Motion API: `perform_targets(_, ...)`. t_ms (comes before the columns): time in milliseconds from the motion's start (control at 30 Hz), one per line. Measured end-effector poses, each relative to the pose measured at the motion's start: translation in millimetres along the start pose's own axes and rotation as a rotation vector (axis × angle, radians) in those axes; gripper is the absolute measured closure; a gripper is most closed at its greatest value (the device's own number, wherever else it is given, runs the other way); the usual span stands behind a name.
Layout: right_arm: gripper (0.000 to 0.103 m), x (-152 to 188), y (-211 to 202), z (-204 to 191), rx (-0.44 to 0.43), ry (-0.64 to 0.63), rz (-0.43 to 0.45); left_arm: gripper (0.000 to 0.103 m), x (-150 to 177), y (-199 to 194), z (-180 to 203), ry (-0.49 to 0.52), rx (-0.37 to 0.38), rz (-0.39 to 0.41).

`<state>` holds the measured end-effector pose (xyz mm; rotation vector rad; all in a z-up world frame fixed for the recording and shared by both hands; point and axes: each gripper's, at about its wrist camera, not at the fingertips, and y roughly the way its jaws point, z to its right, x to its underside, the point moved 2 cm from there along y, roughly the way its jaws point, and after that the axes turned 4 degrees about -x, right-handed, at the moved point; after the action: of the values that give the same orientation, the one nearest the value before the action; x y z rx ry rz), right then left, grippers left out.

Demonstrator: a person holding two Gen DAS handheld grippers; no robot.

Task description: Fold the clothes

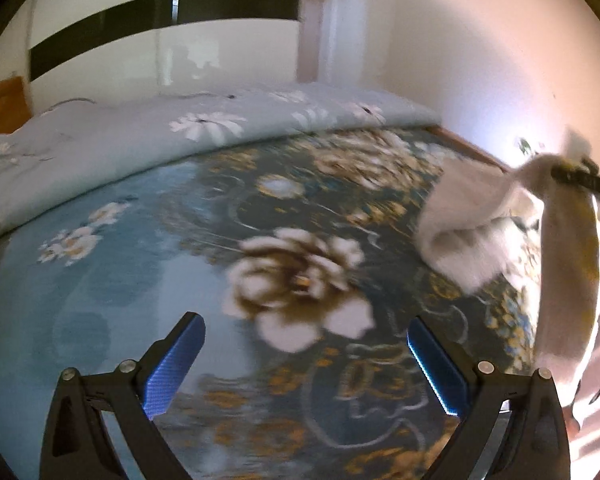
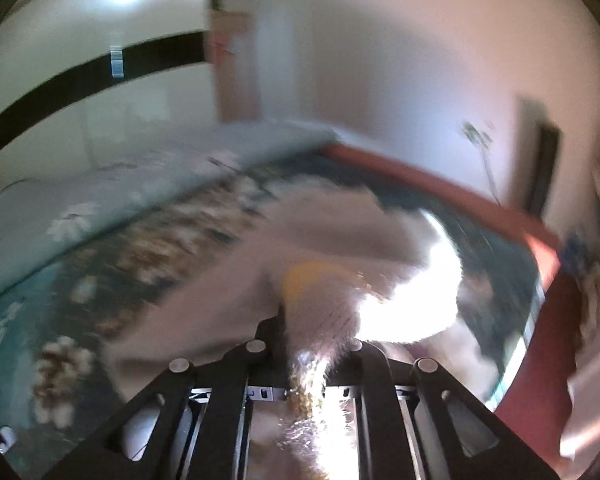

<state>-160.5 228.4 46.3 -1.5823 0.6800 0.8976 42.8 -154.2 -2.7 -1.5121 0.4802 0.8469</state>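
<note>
White fleecy garment [image 1: 476,220] hangs from the right gripper [image 1: 572,172] at the right side of the bed [image 1: 148,248], its lower part trailing on the floral blue bedspread. Right gripper jaws are pressed together, pinching the garment [image 2: 340,240]. Left gripper [image 1: 304,364] hovers over the bedspread with jaws spread and nothing between them. A pale quilt [image 1: 148,136] lies along the far edge.
</note>
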Motion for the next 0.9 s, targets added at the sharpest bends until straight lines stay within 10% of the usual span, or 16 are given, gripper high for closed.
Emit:
perform_targets(367,0.094,-53,-22,-252,-0.405,-0.335,0.043,0.0,17,-92,-152,-0.16,-0.221,0.168)
perform_targets(633,0.095,43,-80,-465,-0.851,-0.631,-0.064,0.0,67,-148,-236,-0.319,-0.365,0.195)
perform_targets(900,0.09,136,-80,-534,-0.898,-0.779,-0.226,0.0,107,-149,-263,-0.398,-0.387,0.12)
